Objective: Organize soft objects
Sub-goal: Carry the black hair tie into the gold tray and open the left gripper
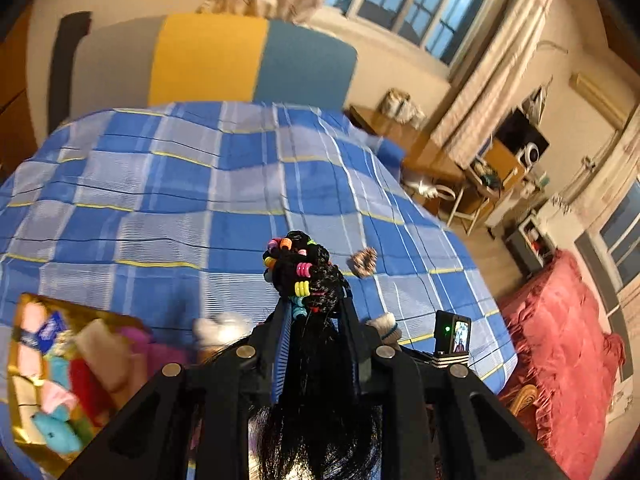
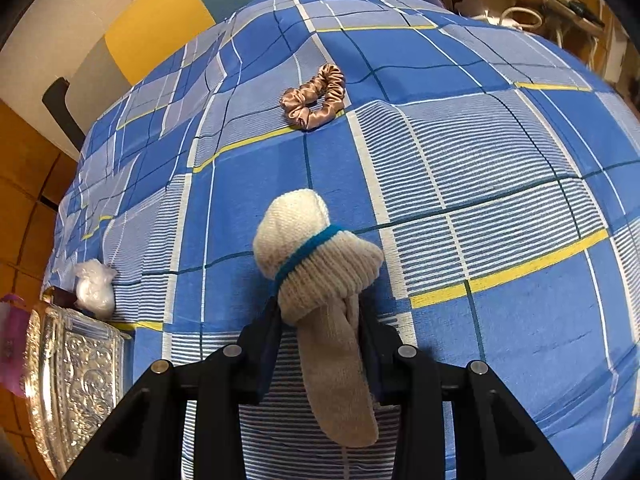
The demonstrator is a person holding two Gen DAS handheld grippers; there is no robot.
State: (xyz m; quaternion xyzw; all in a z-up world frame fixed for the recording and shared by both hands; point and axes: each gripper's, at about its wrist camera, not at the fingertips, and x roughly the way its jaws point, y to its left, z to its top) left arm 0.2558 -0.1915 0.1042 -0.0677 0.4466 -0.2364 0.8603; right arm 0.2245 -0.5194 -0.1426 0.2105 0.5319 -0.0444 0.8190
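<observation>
Sorting soft things on a checked bed

Covering most of both views, a blue checked bedsheet [image 2: 500,152] carries the loose items. At its left edge sits a gold box [image 1: 24,432] packed with small plush toys [image 1: 60,428]. Above the sheet, the left gripper [image 1: 316,304] is clamped on a black hairpiece [image 1: 304,268] strung with coloured beads, its strands trailing back between the 2 fingers. The right gripper [image 2: 320,312] pinches a cream sock [image 2: 320,276] with a blue band, held just above the sheet. Beyond it lies a bronze satin scrunchie [image 2: 316,100], well apart from a white bundle [image 2: 94,288] beside an embossed silver box [image 2: 76,376].
</observation>
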